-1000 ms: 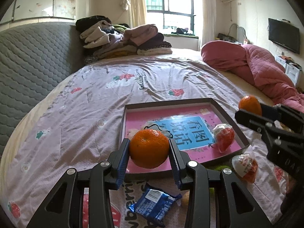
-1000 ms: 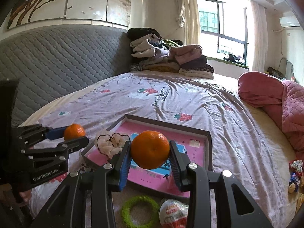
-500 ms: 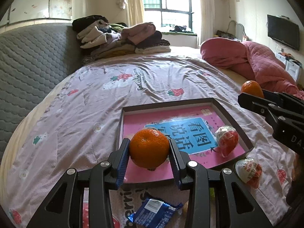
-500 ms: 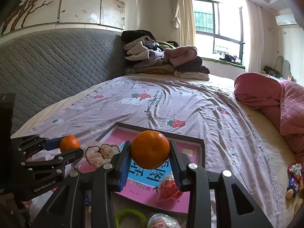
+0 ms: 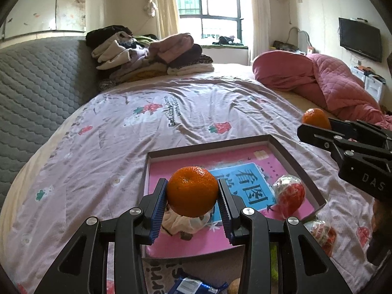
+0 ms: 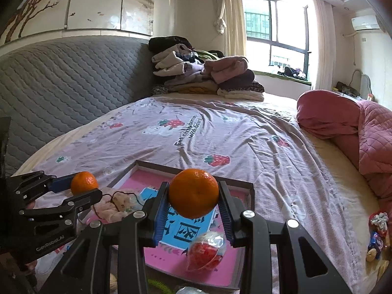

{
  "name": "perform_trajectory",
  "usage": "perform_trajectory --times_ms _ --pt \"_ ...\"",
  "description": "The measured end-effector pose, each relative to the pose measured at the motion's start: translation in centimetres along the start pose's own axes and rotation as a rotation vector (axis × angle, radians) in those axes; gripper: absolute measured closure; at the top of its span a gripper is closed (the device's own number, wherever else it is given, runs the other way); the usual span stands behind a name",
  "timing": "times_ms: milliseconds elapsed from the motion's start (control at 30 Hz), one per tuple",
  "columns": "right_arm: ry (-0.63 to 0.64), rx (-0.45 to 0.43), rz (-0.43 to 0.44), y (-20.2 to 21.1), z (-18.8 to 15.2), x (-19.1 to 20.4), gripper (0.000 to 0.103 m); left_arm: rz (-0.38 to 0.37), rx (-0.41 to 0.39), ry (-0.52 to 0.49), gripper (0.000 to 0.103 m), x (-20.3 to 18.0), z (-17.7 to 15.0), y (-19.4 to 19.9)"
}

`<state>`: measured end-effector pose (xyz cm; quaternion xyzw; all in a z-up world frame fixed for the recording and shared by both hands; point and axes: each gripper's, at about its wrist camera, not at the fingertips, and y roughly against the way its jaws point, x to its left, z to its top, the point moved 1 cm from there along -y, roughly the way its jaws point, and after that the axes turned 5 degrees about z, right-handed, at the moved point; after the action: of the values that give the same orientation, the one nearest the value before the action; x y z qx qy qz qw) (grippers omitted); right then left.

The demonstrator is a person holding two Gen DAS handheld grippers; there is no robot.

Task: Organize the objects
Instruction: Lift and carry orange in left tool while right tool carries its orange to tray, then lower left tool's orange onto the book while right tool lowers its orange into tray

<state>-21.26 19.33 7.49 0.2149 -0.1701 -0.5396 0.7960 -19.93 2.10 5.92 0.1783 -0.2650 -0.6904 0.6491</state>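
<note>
In our left hand-held gripper (image 5: 192,191) the blue pads are clamped on an orange (image 5: 192,191), which hangs above the near left part of a shallow box lid (image 5: 296,163) with a pink printed floor. Our right hand-held gripper (image 6: 193,192) likewise squeezes a second orange (image 6: 193,192) over the same lid. Under the left orange lies a pale cloth bundle (image 5: 182,223). In the left wrist view, at about three o'clock from the left orange, a red foil-wrapped sweet (image 5: 289,194) rests inside the lid near its right wall. Another wrapped sweet (image 5: 318,230) lies just outside that wall at four o'clock. At six o'clock a blue snack packet (image 5: 193,285) sits on the bed (image 5: 85,171).
</note>
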Motion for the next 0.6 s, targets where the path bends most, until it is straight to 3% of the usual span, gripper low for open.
perform_trajectory --times_ms 600 --pt "-0.023 0.097 0.003 -4.8 -0.8 -1.9 0.064 -0.017 0.073 -0.036 0.062 -1.3 -1.4 -4.3"
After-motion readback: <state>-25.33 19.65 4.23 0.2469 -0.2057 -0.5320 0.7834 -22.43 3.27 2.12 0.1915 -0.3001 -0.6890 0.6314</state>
